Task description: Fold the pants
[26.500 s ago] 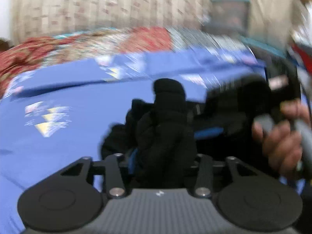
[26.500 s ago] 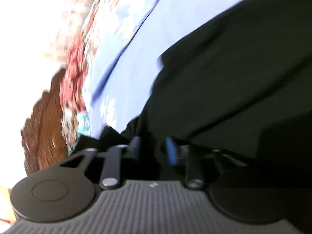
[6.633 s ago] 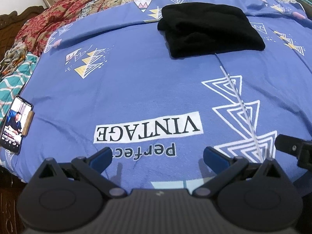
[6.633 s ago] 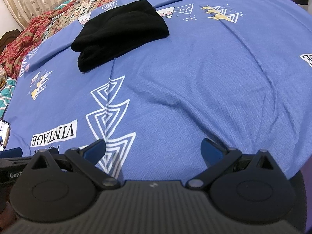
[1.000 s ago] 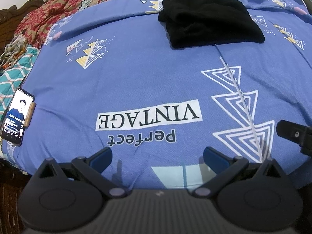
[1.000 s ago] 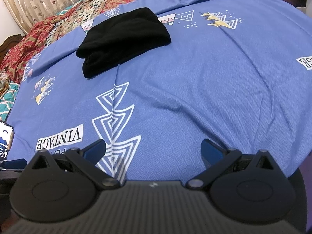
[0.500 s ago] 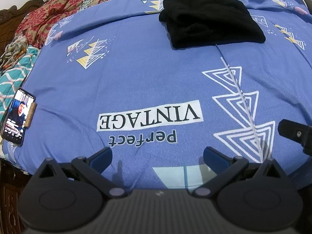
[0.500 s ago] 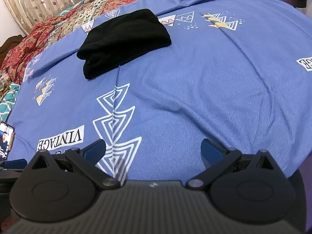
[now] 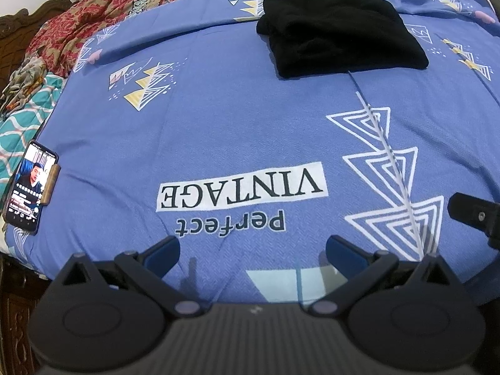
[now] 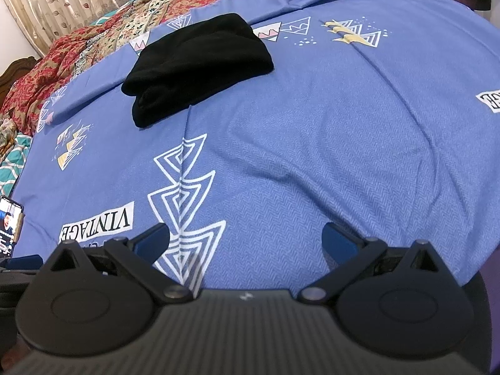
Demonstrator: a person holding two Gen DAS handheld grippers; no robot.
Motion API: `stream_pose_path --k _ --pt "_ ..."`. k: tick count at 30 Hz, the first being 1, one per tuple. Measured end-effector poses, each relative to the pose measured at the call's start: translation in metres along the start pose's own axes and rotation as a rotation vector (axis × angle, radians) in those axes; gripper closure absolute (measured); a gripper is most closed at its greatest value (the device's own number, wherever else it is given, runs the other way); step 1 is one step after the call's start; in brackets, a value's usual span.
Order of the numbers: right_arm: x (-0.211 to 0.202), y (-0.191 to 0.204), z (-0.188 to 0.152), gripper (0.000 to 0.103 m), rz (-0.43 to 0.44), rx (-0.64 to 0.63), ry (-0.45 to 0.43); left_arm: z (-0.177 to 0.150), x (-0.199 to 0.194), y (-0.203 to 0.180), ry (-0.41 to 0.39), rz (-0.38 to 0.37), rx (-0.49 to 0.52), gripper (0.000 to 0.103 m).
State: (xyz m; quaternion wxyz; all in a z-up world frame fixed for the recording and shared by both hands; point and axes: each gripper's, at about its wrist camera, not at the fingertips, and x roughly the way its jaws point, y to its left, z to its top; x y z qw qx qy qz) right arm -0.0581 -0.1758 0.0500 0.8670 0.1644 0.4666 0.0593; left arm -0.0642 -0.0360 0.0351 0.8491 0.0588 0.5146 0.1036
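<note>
Soft black pants point(image 9: 340, 40), folded into a thick rectangle, are seen upper right on the woven blue bedsheet point(image 9: 250, 118). Left gripper point(image 9: 253, 254) and right gripper point(image 10: 245, 239) are spread wide, empty.

Second black gripper point(image 9: 475, 215) cut off by right edge in left wrist view. Lit black smartphone point(image 10: 9, 225) cropped at left edge in right wrist view; its on-screen text point(image 9: 25, 198) is too small to read. "VINTAGE" label point(image 10: 490, 100) clipped at right edge.
</note>
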Motion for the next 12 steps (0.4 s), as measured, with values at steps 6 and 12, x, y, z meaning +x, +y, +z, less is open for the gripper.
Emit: stream_pose_path --k 6,12 --pt "0.002 -0.002 0.000 0.000 0.003 0.006 0.003 0.001 0.002 -0.002 0.004 0.003 -0.003 0.000" --pt "0.001 -0.003 0.003 0.000 0.008 -0.008 0.000 0.009 -0.008 -0.003 -0.058 -0.008 0.010 0.000"
